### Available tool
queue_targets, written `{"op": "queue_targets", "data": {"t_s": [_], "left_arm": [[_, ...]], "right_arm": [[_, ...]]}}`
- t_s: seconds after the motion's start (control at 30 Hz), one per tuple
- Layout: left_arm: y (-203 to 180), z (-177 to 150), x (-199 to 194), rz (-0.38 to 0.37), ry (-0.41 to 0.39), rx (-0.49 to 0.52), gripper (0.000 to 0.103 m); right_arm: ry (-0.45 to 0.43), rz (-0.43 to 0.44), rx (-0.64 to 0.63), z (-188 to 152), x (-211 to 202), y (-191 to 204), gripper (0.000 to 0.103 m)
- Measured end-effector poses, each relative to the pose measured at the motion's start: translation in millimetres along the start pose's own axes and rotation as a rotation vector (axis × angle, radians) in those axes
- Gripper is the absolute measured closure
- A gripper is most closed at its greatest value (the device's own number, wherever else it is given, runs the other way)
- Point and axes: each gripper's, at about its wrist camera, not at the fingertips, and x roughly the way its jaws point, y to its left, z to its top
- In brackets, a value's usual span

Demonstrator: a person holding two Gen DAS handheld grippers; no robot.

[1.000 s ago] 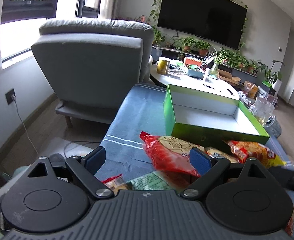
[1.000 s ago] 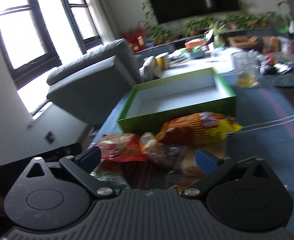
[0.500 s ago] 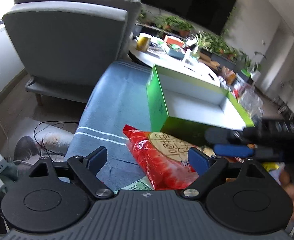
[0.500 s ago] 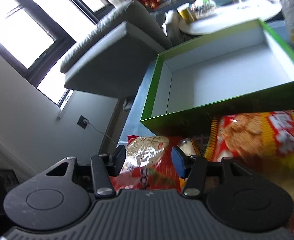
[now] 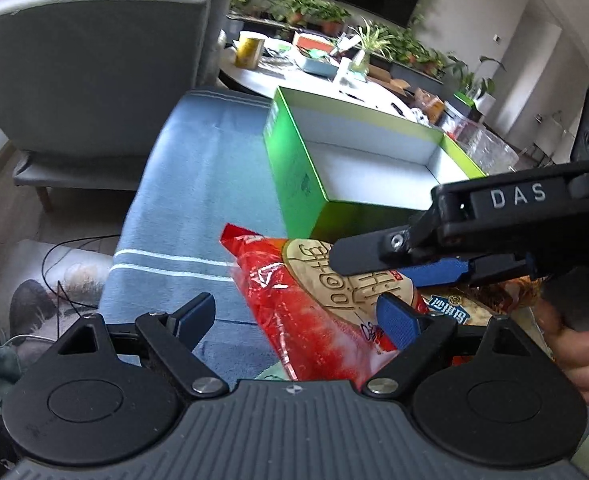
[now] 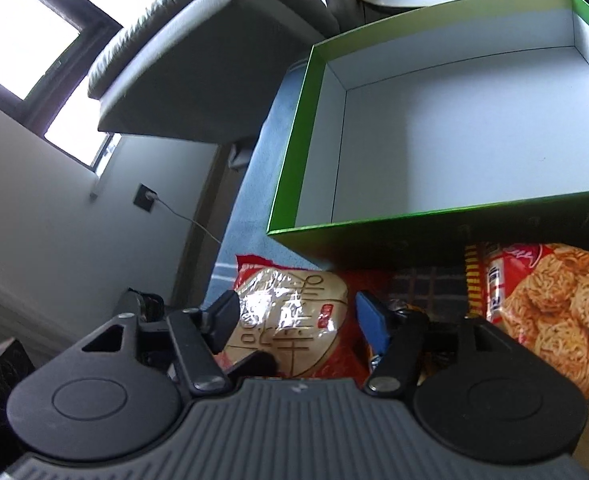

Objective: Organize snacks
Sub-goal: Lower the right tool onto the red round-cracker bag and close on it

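Left gripper [image 5: 294, 316]: wide open, holding nothing; red bag [image 5: 318, 312] below and between the pads, right pad [image 5: 398, 320] over its printed face, left pad [image 5: 194, 314] over the blue cloth [image 5: 198, 184], no squeeze visible.

Right gripper [image 6: 294, 316]: jaws just been opening, now spread wide, straddling the same red bag [image 6: 294, 320] near its cracker picture; pads either side, not pressing, nothing gripped. Seen from the left wrist, the right gripper [image 5: 358, 258] reaching in from 3 o'clock, black finger [image 5: 370, 254] over the bag's upper part, blue pad [image 5: 434, 272] beneath it; a hand [image 5: 582, 356] on its handle at 4 o'clock.

Red bag flat on the cloth, just in front of the green box [image 5: 294, 168], at 6 o'clock from the box's near-left corner. Box open-topped, white inside, nothing seen in it [image 6: 310, 128]. At 3 o'clock from the red bag, a yellow-red noodle bag [image 6: 542, 312] against the box's near wall; between the two, dark packets, unclear. A blue-labelled packet [image 5: 450, 308] peeking out under the right gripper.

Beyond, at 12 o'clock: white round desk [image 5: 294, 80] with a yellow cup [image 5: 248, 50] and clutter; grey armchair [image 5: 90, 52] at 10 o'clock.
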Motion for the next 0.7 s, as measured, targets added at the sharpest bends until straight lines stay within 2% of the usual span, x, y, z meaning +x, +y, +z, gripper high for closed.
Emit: {"op": "queue_targets", "data": {"t_s": [0.2, 0.33, 0.4, 0.6, 0.7], "left_arm": [[-6, 0, 14, -0.052, 0.015, 0.021, 0.021], [-16, -1, 12, -0.047, -0.012, 0.062, 0.030], [-21, -2, 8, -0.041, -0.021, 0.070, 0.032], [-40, -1, -21, 0.003, -0.101, 0.137, 0.040], [-50, 2, -36, 0.014, -0.149, 0.173, 0.040]], "right_arm": [[0.020, -0.069, -0.054, -3, 5, 11, 0.021], [-0.009, -0.060, -0.057, -5, 13, 13, 0.021], [-0.023, -0.058, -0.079, -7, 12, 14, 0.024], [-0.006, 0.057, -0.032, -16, 2, 10, 0.028], [-0.037, 0.117, -0.006, -20, -16, 9, 0.028]]}}
